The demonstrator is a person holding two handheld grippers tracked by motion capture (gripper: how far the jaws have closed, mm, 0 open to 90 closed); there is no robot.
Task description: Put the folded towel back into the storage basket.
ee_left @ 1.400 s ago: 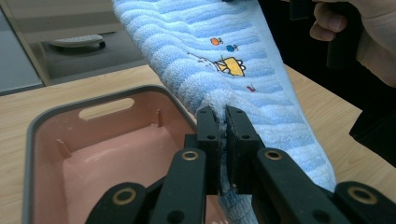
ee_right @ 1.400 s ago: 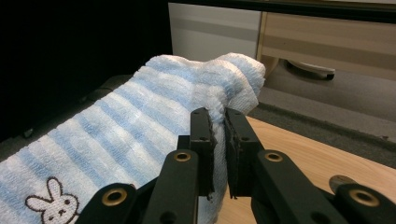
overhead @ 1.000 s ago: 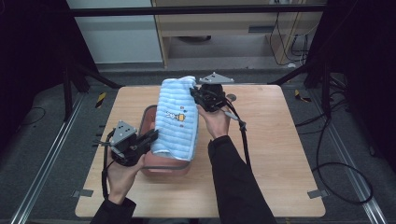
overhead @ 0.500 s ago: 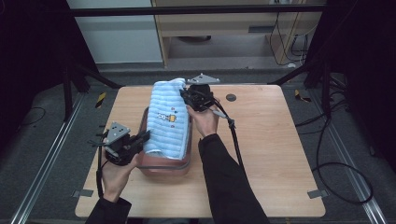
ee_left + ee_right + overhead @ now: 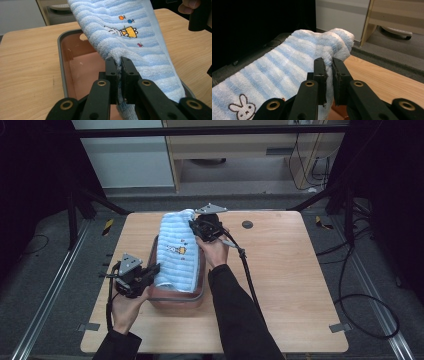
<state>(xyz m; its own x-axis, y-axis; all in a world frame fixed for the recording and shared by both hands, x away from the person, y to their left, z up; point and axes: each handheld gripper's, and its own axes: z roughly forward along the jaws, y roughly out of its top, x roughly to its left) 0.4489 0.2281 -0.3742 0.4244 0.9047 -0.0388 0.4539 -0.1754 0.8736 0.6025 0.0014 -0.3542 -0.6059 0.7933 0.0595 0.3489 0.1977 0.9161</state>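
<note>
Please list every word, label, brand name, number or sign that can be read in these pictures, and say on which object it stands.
None: no word, number or brand can be read.
The towel carries only small pictures, a rabbit and some coloured shapes, without letters.
The tray, the table, the left gripper and the right gripper show no lettering.

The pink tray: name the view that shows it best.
The left gripper view: the pink tray shows its grey rim and bare inside beside the towel. The high view shows its near end under the towel. The right gripper view gives a sliver.
</note>
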